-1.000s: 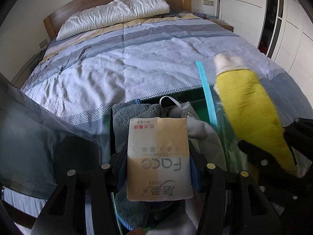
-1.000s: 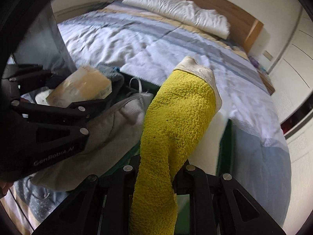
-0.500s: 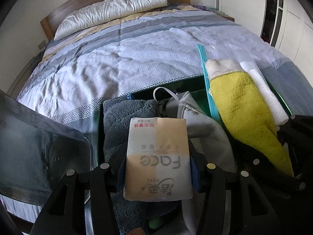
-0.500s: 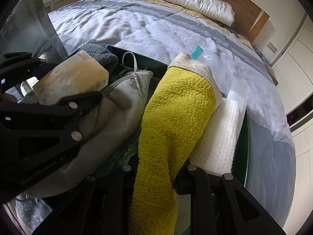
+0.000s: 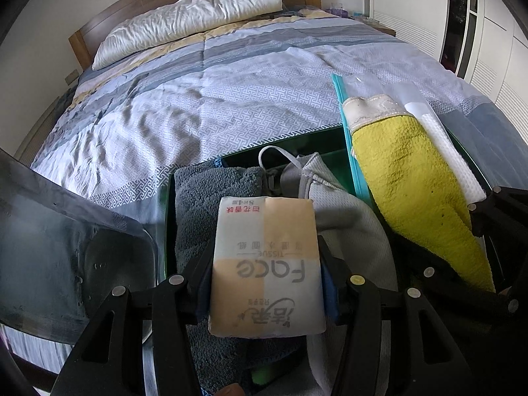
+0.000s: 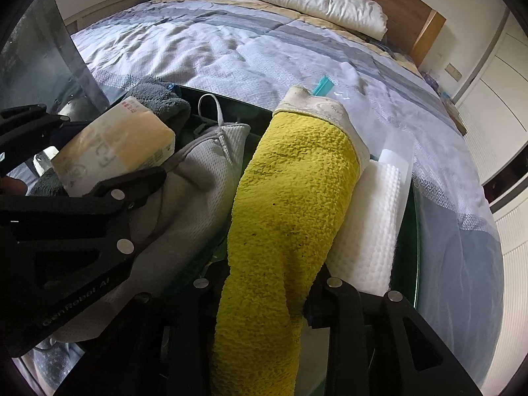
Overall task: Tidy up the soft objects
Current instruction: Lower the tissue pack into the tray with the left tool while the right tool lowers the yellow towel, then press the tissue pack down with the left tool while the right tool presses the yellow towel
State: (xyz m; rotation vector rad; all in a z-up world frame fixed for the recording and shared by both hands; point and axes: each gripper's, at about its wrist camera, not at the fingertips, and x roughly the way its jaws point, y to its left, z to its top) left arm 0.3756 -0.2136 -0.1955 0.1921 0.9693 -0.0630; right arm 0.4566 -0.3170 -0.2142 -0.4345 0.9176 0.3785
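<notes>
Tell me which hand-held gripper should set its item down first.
Probably the right hand-held gripper: its yellow towel already lies over the white cloth, while the left hand-held gripper holds the tissue pack above the gray towel.

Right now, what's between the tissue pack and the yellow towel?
The grey mesh garment lies between tissue pack and yellow towel; clearest in the right wrist view.

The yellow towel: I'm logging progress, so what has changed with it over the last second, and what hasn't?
The right tongs carried the yellow towel down from above the bed until it lies over the white cloth and clear zip bag in the green bin; they remain shut on it. The left tongs kept hold of the tissue pack throughout.
</notes>
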